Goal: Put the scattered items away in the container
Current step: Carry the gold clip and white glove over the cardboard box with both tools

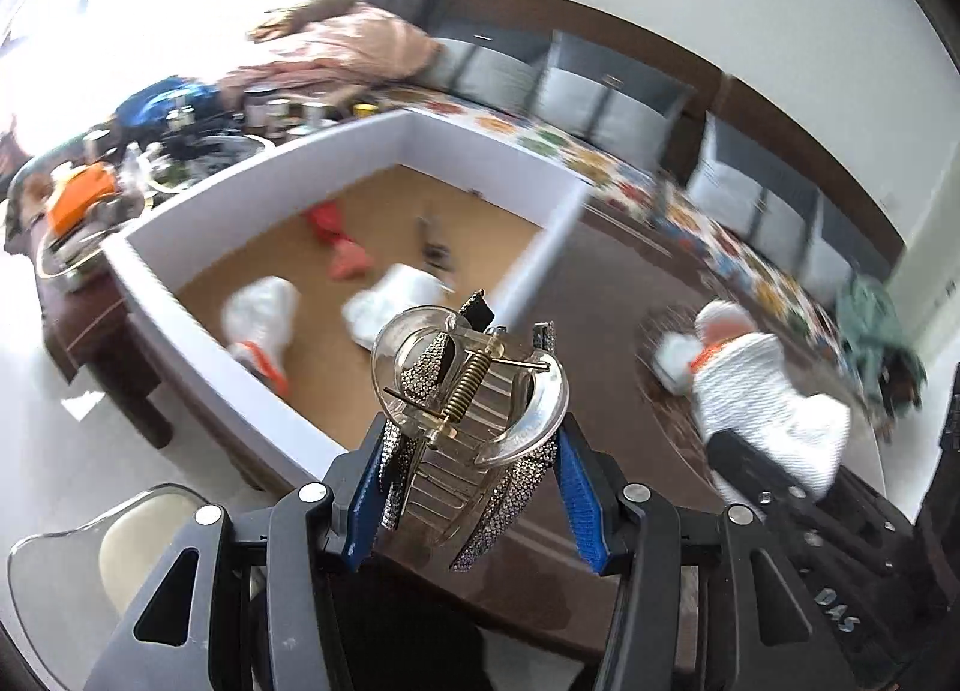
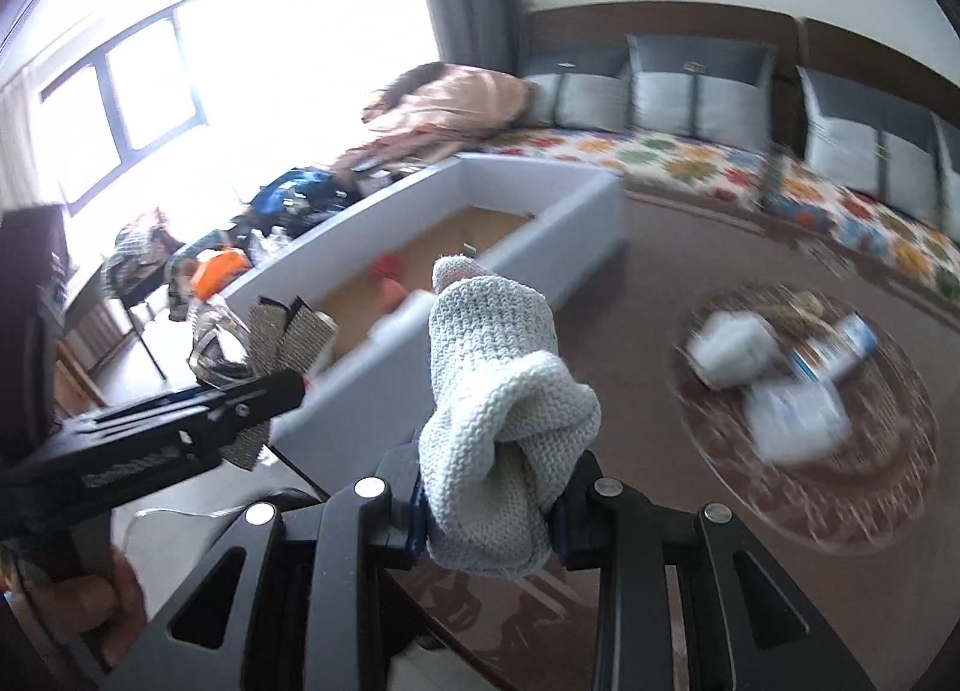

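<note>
My left gripper (image 1: 474, 451) is shut on a clear hair claw clip (image 1: 468, 391) with glittery parts, held over the near wall of the white box (image 1: 420, 133). Inside the box lie two white gloves (image 1: 264, 313), red items (image 1: 336, 235) and a dark clip (image 1: 435, 247). My right gripper (image 2: 492, 511) is shut on a white knit glove (image 2: 498, 367), in the air to the right of the box (image 2: 540, 193). The right wrist view also has the left gripper (image 2: 264, 391) and its hair clip (image 2: 288, 331) at the left.
A round patterned mat (image 2: 810, 481) on the brown tabletop holds white bundles (image 2: 732, 349) and a bottle (image 2: 840, 349). Beyond the box is a cluttered side table with an orange thing (image 1: 78, 193). A floral-covered sofa (image 2: 690, 157) runs behind; a green cloth (image 1: 876, 331) lies at the right.
</note>
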Action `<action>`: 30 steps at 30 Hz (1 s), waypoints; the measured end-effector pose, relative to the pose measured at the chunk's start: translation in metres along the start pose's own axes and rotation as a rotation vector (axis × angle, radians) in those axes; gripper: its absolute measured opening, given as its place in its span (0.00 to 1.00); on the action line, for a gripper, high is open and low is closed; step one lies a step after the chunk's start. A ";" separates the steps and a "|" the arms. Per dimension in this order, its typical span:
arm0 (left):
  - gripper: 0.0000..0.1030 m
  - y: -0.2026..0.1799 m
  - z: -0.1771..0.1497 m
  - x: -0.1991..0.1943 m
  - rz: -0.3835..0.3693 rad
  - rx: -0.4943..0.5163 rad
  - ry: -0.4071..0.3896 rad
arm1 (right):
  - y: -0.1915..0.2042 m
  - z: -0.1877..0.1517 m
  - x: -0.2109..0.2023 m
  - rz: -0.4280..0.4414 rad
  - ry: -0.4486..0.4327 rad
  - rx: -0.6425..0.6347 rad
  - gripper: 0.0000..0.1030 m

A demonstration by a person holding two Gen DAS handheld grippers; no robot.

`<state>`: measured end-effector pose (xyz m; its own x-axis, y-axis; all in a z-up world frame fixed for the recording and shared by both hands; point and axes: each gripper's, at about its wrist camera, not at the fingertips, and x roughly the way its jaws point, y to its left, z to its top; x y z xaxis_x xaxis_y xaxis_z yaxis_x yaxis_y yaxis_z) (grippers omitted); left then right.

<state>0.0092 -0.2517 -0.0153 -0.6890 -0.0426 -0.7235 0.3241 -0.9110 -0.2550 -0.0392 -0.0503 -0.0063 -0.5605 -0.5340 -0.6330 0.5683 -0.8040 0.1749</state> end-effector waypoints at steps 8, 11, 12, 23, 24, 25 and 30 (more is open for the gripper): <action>0.50 0.054 0.068 0.031 0.039 -0.062 0.005 | 0.065 0.074 0.064 0.083 -0.008 -0.100 0.30; 0.50 0.066 0.099 0.052 0.047 -0.066 0.021 | 0.077 0.100 0.096 0.092 0.007 -0.117 0.30; 0.50 0.068 0.109 0.058 0.052 -0.066 0.025 | 0.079 0.109 0.108 0.093 0.015 -0.124 0.30; 0.50 0.067 0.216 0.177 0.019 -0.030 0.177 | 0.035 0.218 0.261 0.002 0.201 -0.057 0.30; 0.50 0.065 0.222 0.190 0.017 -0.024 0.196 | 0.027 0.225 0.272 -0.009 0.218 -0.044 0.30; 0.50 0.063 0.229 0.204 0.015 -0.018 0.217 | 0.019 0.231 0.285 -0.024 0.246 -0.025 0.30; 0.58 0.064 0.246 0.270 -0.012 -0.032 0.361 | -0.029 0.244 0.343 -0.082 0.384 0.110 0.39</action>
<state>-0.3155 -0.4231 -0.0688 -0.4214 0.1212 -0.8987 0.3416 -0.8968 -0.2811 -0.3948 -0.2740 -0.0445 -0.3241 -0.3473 -0.8799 0.4519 -0.8740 0.1786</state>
